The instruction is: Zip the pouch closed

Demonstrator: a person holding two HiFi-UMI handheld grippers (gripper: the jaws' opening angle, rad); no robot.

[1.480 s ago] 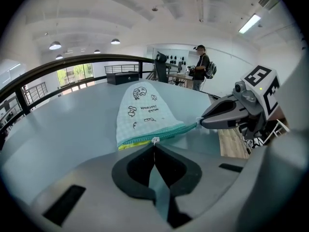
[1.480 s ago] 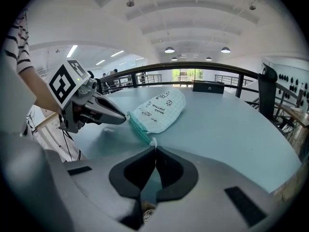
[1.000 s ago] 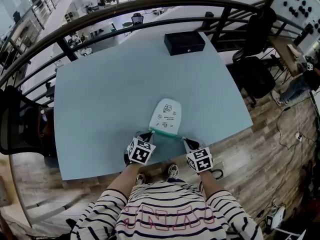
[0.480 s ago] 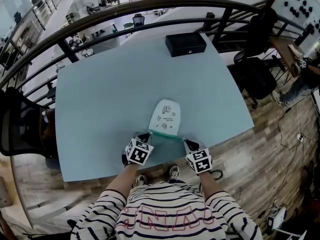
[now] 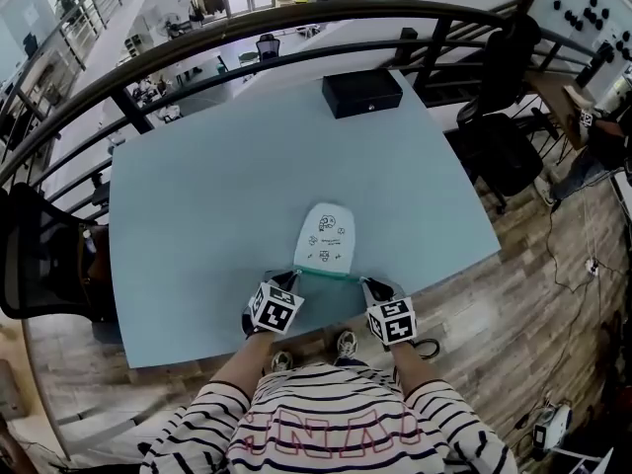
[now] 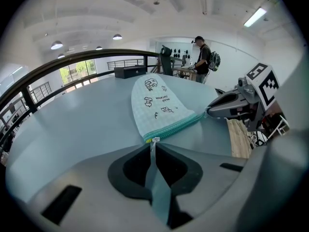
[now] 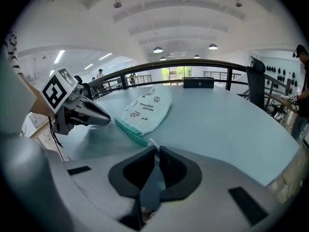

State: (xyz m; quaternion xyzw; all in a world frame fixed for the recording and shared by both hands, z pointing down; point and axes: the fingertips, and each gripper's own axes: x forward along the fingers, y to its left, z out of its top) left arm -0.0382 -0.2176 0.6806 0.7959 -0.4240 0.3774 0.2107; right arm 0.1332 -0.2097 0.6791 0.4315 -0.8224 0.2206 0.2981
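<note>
The zipper pull (image 6: 154, 140) of the pouch (image 5: 326, 237) on the bench (image 5: 197, 186) is clamped in the jaws of the left gripper (image 5: 293, 272), and its opposite corner in those of the right gripper (image 5: 364, 281).

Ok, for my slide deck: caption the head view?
The left gripper and right gripper pinch the pouch at either end of its teal zipper edge.

SURROUNDINGS: NON-TASK ITEMS

The work surface is a light blue table (image 5: 197, 196) with rounded corners. A black box (image 5: 361, 92) sits at the table's 12 o'clock edge. A dark curved railing (image 5: 247, 23) runs behind the table from 9 o'clock to 2 o'clock. One black chair (image 5: 39, 255) stands at 9 o'clock, a second chair (image 5: 499, 146) at 2 o'clock. Wooden floor (image 5: 533, 294) shows at 4 o'clock. A person with a backpack (image 6: 205, 64) stands beyond the table.
</note>
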